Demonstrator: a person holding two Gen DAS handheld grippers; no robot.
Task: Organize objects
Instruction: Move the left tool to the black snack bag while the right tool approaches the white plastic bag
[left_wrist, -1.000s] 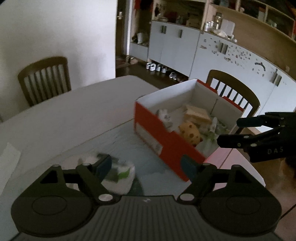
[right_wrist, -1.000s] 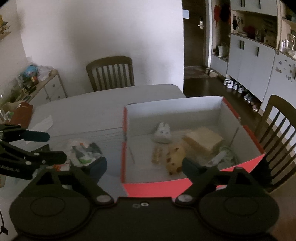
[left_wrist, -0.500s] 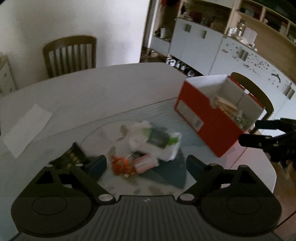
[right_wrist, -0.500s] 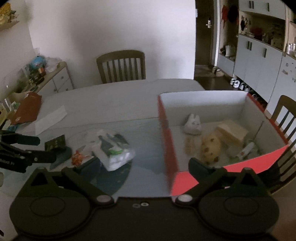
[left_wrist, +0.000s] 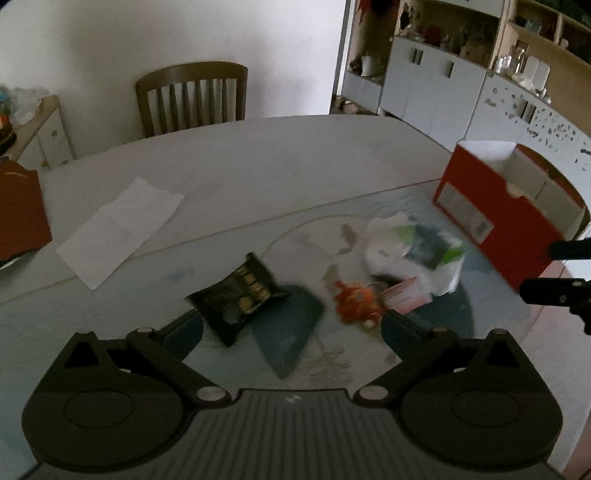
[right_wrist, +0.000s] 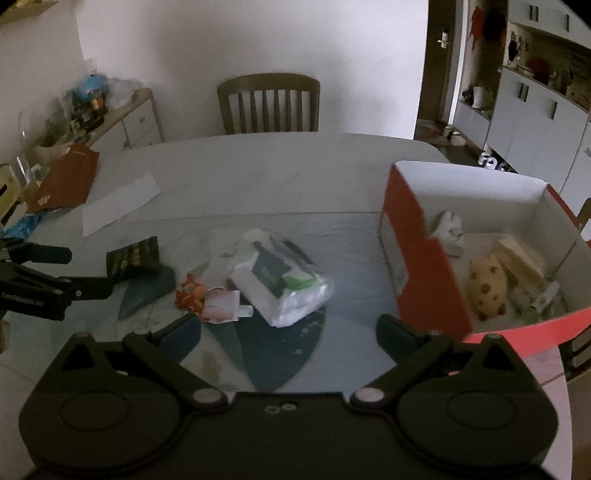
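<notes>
Black foil, crinkled and soft, makes up the small packet (left_wrist: 240, 295) lying just ahead of the left tool (left_wrist: 291, 328), nearer its left finger than its right. It looks light and slippery and should give under pressure, so a pinch across its narrow width seems safer than one along a loose end. The left tool's jaws have just been opening and stand wide, with nothing pressed between them.

The right tool (right_wrist: 288, 328) is also spread wide and empty. Ahead of it lies a white plastic-wrapped pack (right_wrist: 284, 284), puffy and probably slick, best taken across its shorter side. Just left of the pack sit a small orange toy (right_wrist: 190, 291) and a pink-and-white sachet (right_wrist: 221, 304), touching or nearly so, which may get dragged along with it.

To the right tool's right stands the red box (right_wrist: 417, 251), already holding a few soft things, its near wall upright between the pack and the inside. Beyond the left tool, a sheet of paper (left_wrist: 118, 229) lies on the bench (left_wrist: 295, 155), well apart from the clutter.
</notes>
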